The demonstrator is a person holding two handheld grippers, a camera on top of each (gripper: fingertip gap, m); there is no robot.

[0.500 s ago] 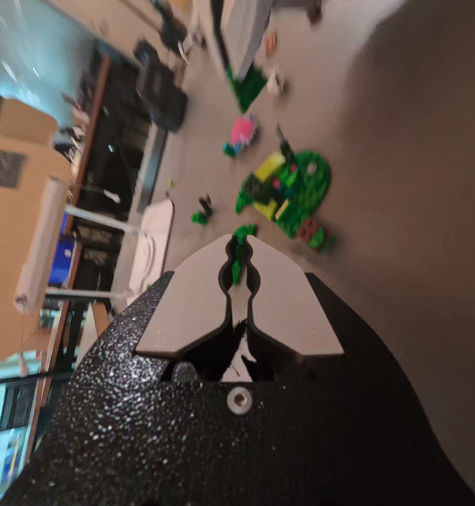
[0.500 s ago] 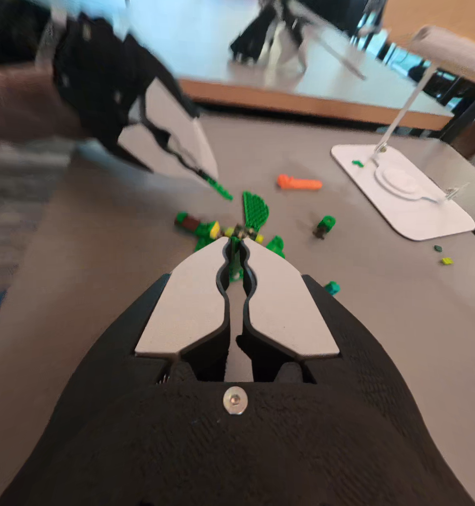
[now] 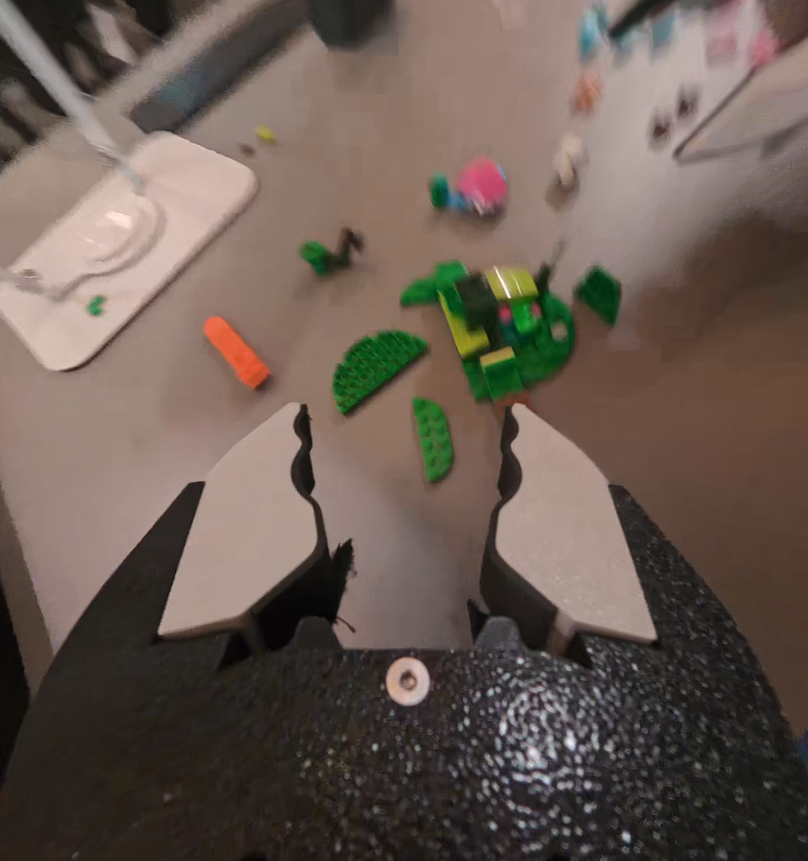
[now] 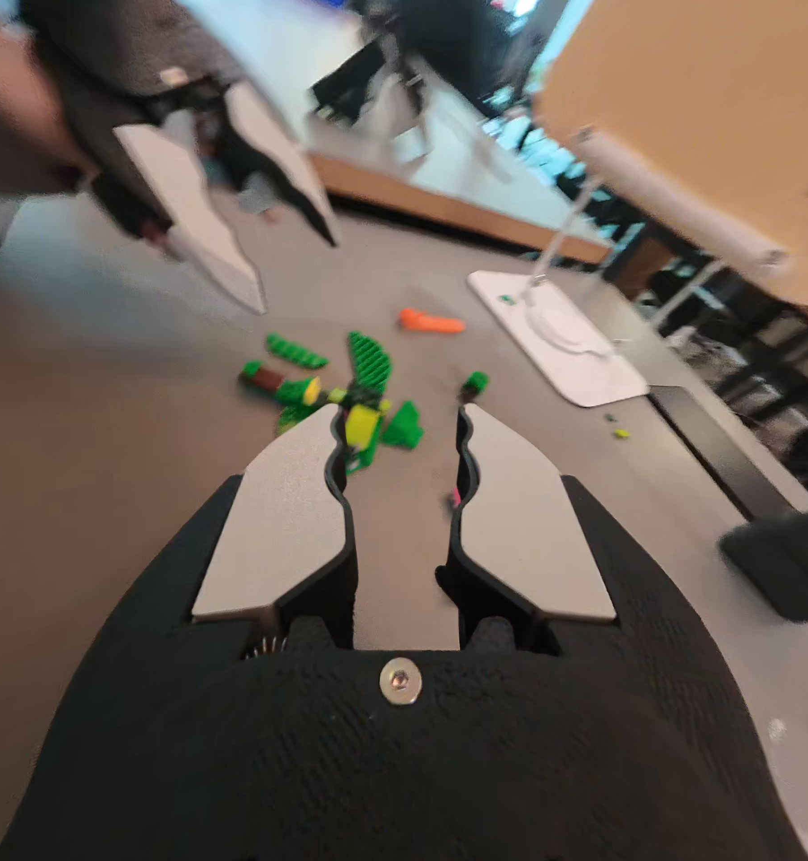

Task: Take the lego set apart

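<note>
The green and lime lego set lies on the grey table, just beyond my left gripper, which is open and empty. A small green half-round plate lies between its fingertips. A larger green half-round plate lies beside it. In the right wrist view the set sits at the left fingertip of my right gripper, which is open and empty. The small plate lies behind the set. The left gripper hovers open above the table there.
An orange piece lies left of the plates. A white stand base sits far left, also in the right wrist view. A pink and blue lego piece and small green bits lie farther back. A black object is at right.
Both grippers have opened. The left one let go of the small green plate, which now lies on the table. The right one released the set, and both views have swung.
</note>
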